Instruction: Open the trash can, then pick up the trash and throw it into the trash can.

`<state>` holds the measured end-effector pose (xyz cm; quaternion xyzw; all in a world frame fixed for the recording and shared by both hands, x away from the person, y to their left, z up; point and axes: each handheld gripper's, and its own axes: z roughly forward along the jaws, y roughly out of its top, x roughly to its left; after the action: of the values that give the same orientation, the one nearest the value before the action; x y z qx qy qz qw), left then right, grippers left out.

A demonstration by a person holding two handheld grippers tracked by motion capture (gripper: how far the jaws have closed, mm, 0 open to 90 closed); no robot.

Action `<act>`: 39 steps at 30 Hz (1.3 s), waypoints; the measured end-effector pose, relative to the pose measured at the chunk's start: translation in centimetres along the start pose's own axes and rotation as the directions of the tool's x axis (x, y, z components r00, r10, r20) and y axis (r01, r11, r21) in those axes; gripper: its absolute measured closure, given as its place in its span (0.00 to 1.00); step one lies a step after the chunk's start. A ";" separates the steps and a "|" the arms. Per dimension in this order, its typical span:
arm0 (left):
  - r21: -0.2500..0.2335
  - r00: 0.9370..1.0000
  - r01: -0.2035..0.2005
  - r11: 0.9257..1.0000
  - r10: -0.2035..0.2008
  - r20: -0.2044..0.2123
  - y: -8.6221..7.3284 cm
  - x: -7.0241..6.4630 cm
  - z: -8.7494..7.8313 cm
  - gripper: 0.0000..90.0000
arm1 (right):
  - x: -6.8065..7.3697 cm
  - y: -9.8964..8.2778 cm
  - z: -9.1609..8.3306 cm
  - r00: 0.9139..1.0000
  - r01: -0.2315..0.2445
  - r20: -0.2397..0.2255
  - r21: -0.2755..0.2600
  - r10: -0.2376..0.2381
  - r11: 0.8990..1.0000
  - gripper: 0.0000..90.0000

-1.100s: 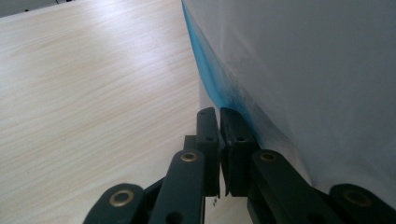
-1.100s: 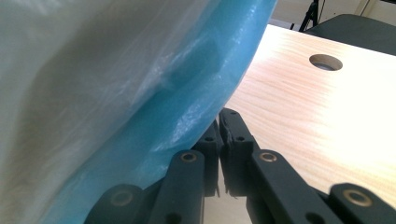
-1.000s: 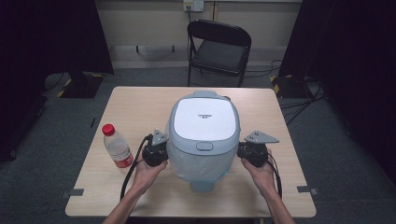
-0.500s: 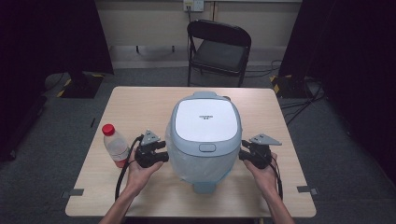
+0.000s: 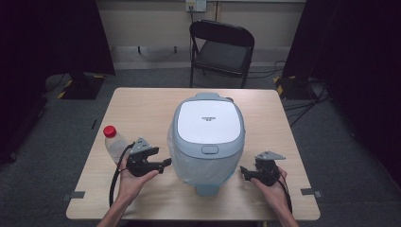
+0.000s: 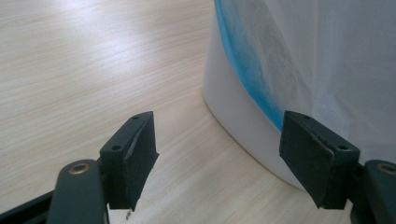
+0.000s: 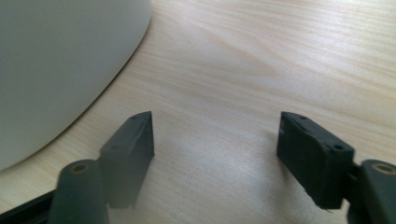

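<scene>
While both my hands rest on the near part of the table (image 5: 142, 106), the rice cooker (image 5: 206, 135) stands at its centre, between my two grippers. My left gripper (image 5: 164, 163) sits just beside the cooker's left flank with its jaws spread and nothing between them; in the left gripper view the gripper (image 6: 217, 154) frames bare wood, with the cooker's white base and blue-edged plastic wrap rising at the right. My right gripper (image 5: 244, 171) sits near the cooker's right flank, jaws likewise spread and empty; in the right gripper view the gripper (image 7: 215, 149) frames open tabletop, and the cooker's pale wall curves away at upper left.

Open wood remains behind the cooker and along both side edges. A plastic bottle (image 5: 113, 141) with a red cap stands upright just beside my left hand (image 5: 133, 179), narrowing the room there.

The cooker's underside and far side are hidden. Its lid lettering is too small to read.

The cooker's long axis runs from near edge to far edge, with the latch button facing me and the hinge end toward the folding chair (image 5: 221, 49).
</scene>
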<state>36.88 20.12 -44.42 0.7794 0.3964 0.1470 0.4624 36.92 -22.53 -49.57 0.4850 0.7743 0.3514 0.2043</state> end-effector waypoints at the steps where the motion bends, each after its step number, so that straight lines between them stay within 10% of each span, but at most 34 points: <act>1: -0.004 1.000 0.001 1.000 -0.001 0.000 0.0 0.1 -0.1 0.30 | 0.0 0.2 -0.2 1.000 -0.005 -0.003 -0.010 0.005 1.000 0.30; 6: -0.022 1.000 0.019 1.000 -0.018 0.021 0.5 -0.2 -0.9 0.33 | 0.3 2.4 -2.7 1.000 0.000 -0.012 -0.124 -0.002 0.992 0.32; 15: -0.144 0.998 -0.017 0.989 0.026 0.057 3.5 -1.6 -5.2 0.38 | -0.5 -0.4 -0.7 1.000 0.026 -0.005 0.016 -0.026 1.000 0.31; 27: -0.265 0.984 -0.033 0.964 0.077 0.158 7.0 -3.6 -8.2 0.41 | -0.6 -1.1 -0.6 0.999 0.045 0.020 -0.016 -0.044 0.999 0.29; 31: -0.315 0.973 -0.059 0.947 0.124 0.192 8.4 -4.9 -9.1 0.55 | -0.6 -1.1 -0.6 0.999 0.044 0.019 -0.016 -0.044 0.999 0.29; 39: -0.328 0.913 -0.169 0.929 0.273 0.303 11.0 -9.4 -8.6 0.85 | -0.5 -1.0 -0.5 0.999 0.036 0.023 -0.014 -0.036 0.999 0.28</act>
<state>31.02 15.37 -29.36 0.7553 0.1914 0.1180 0.6156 36.21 -23.47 -49.97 0.4734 0.7781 0.3476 0.2228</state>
